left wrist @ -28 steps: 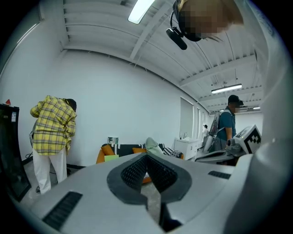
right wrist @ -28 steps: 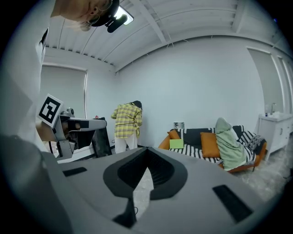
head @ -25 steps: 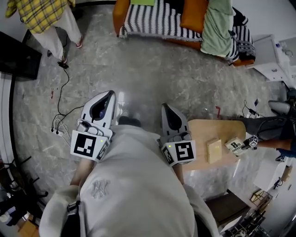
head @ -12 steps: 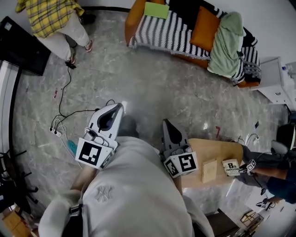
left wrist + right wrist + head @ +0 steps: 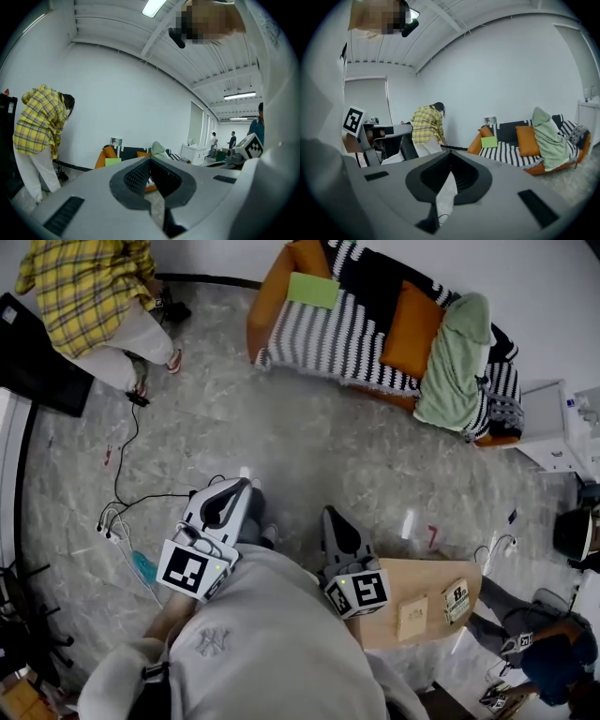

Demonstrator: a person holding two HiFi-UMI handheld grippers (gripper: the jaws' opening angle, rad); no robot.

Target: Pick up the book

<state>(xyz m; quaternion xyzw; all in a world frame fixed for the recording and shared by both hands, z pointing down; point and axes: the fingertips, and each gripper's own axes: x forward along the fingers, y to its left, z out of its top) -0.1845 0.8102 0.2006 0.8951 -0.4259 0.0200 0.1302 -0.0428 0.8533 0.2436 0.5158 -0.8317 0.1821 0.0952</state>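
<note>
We log flat green book [image 5: 314, 289] on striped sofa [image 5: 309, 336]: twelve o'clock, well apart from left tongs [image 5: 240, 487] and right tongs [image 5: 331, 514], both closed, empty.

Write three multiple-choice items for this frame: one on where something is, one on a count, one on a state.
1. Where does the green book lie? A on the floor; B on the striped sofa; C in someone's hand.
2. How many small things lie on the wooden table? A none; B two; C five.
3. How are the right tongs? A shut, empty; B shut on the book; C wide open.
Key: B, the book rests on the sofa's seat; B, a tan block and a printed card lie side by side there; A, the jaws meet with nothing between them.
</note>
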